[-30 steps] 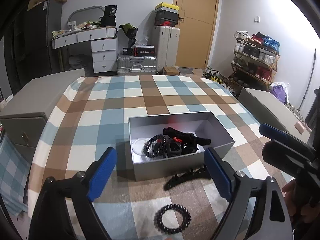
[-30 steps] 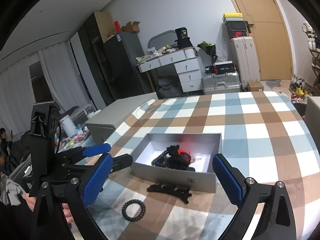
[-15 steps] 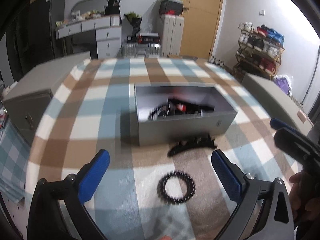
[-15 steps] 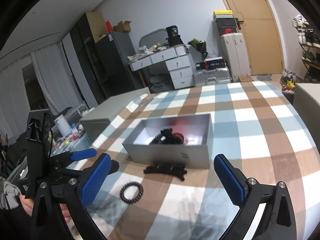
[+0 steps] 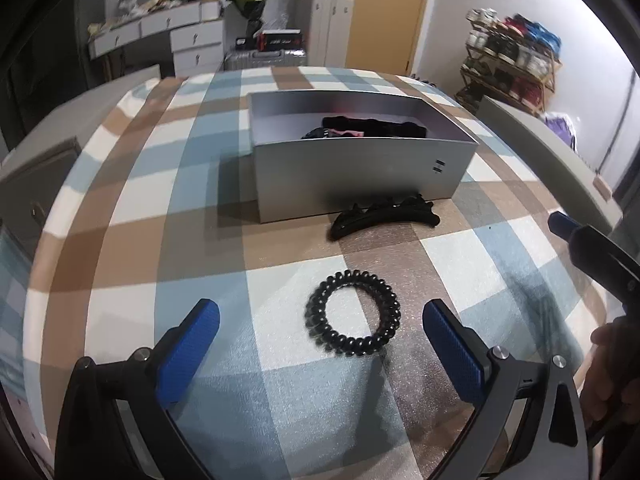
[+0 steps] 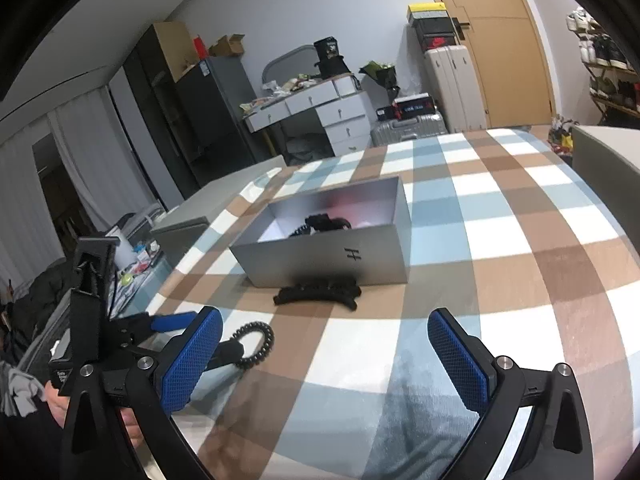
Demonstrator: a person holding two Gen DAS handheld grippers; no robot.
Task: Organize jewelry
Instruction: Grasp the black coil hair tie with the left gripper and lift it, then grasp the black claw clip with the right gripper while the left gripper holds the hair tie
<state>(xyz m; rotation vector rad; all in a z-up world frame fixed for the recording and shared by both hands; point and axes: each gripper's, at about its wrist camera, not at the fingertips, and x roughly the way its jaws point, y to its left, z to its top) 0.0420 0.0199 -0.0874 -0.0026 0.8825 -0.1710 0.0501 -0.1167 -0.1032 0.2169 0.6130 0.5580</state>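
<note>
A matte grey box (image 5: 360,172) holding dark jewelry stands on the checked tablecloth (image 5: 120,240), with a black toothed hair claw (image 5: 384,218) lying just before its front wall. The black coiled spiral band (image 5: 353,319) lies flat between the wide-spread blue pads of the left gripper (image 5: 320,344), untouched. The right gripper (image 6: 324,356) hovers low over bare cloth, jaws equally wide and empty.

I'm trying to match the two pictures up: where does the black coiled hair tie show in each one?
Left wrist view: black coiled hair tie lies low centre, between the open left gripper fingers.
Right wrist view: hair tie is lower left, partly hidden.
Shared landmark: the silver box.
</note>
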